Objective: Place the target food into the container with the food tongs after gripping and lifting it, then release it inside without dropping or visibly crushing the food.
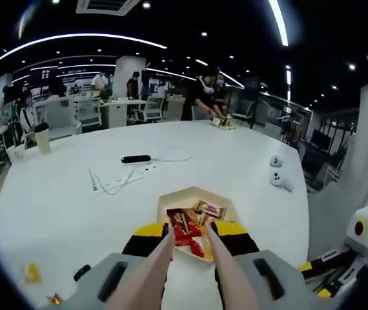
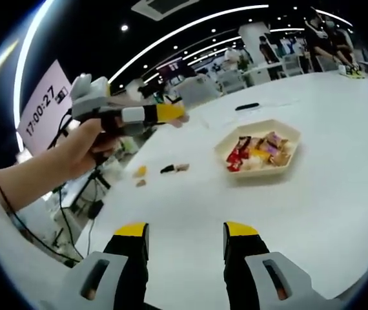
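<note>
My left gripper (image 1: 189,234) pinches the food tongs (image 1: 171,258), tips apart over a red snack packet (image 1: 185,231) in the hexagonal tray (image 1: 171,197) mid-desk; a skewed squeeze may squirt it out. My right gripper (image 2: 185,237) gapes empty.

Only one thing readable here: a clock readout

A pale pink sign (image 2: 44,106) off to the left in the right gripper view shows "17:00:27" in dark digits, tilted. There's a small dark mark beside the numbers, too tiny to read. The snack wrappers in the tray have print on them, but it's all blur.
</note>
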Available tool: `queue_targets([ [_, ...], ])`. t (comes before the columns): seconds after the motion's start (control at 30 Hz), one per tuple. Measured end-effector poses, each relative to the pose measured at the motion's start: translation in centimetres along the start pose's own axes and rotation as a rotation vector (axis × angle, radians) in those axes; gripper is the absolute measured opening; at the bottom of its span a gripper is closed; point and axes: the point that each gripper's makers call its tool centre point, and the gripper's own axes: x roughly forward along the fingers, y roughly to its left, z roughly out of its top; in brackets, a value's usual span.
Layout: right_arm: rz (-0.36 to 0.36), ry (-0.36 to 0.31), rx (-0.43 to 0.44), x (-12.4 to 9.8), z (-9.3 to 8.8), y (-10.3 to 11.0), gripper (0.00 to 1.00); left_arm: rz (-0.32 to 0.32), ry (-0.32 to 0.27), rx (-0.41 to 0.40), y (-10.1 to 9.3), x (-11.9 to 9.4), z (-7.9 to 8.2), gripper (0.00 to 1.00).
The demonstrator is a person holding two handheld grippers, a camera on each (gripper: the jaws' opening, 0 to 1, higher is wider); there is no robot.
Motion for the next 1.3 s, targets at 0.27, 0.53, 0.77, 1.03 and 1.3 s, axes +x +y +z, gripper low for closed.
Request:
queue_targets([
  [0.27,-0.004,0.002,-0.001,0.1,-0.2,0.2,0.46,0.009,0.005,-0.004,0.8,-0.6,-0.8,0.25],
  [0.53,-0.006,0.002,0.000,0.3,-0.2,0.5,0.46,0.017,0.022,-0.006,1.8,-1.1,-2.1,0.25],
  [0.77,-0.003,0.008,0.001,0.7,-0.3,0.7,0.46,0.023,0.035,0.005,2.6,-1.5,-2.9,0.25],
  [1.03,-0.002,0.020,0.001,1.0,-0.4,0.7,0.46,0.030,0.050,0.013,3.6,-1.6,-3.9,0.25],
  [1.3,-0.010,0.027,0.007,1.1,-0.3,0.1,0.46,0.021,0.058,0.075,4.1,-1.2,-4.6,0.25],
])
